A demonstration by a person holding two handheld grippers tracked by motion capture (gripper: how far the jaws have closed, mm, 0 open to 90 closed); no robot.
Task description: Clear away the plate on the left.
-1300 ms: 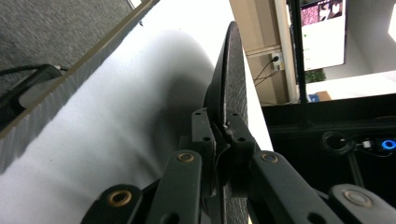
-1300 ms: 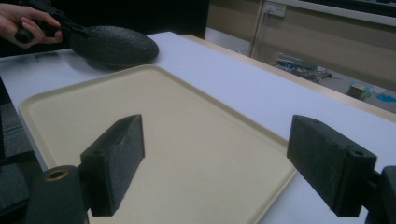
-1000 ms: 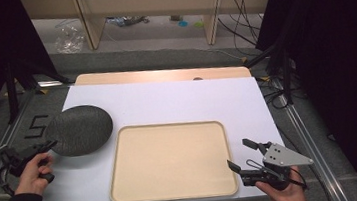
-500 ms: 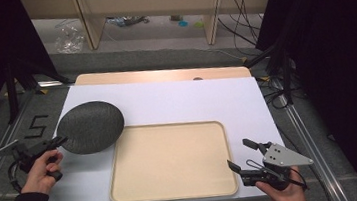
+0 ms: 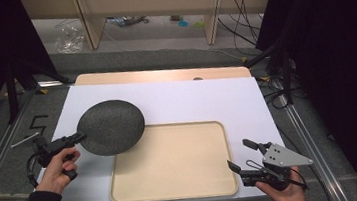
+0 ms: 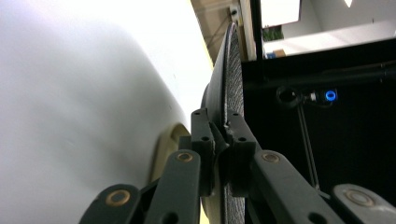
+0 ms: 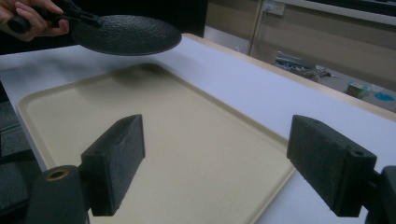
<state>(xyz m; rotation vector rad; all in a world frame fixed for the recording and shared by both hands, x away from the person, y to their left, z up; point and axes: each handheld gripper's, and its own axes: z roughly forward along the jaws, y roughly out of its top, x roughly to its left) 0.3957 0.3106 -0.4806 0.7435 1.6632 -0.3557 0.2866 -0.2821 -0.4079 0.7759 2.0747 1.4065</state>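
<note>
A dark grey textured plate [image 5: 111, 127] hangs in the air over the white table, its right edge above the far left corner of the beige tray [image 5: 172, 159]. My left gripper [image 5: 76, 138] is shut on the plate's left rim. In the left gripper view both jaws clamp the plate [image 6: 232, 74] edge-on at the gripper [image 6: 222, 156]. My right gripper [image 5: 241, 156] stands open by the tray's near right corner with nothing between its pads. In the right gripper view the plate [image 7: 126, 33] floats above the tray [image 7: 154, 140], far from the gripper [image 7: 224, 168].
The white table sheet [image 5: 206, 100] lies on a wooden top with metal rails at both sides. Cables [image 5: 276, 95] trail on the floor at the right. Shelving legs and small litter [image 5: 183, 23] stand beyond the far edge.
My left gripper has lifted the plate off the table and carried it right, toward the tray. The right gripper has stayed in place, open.
</note>
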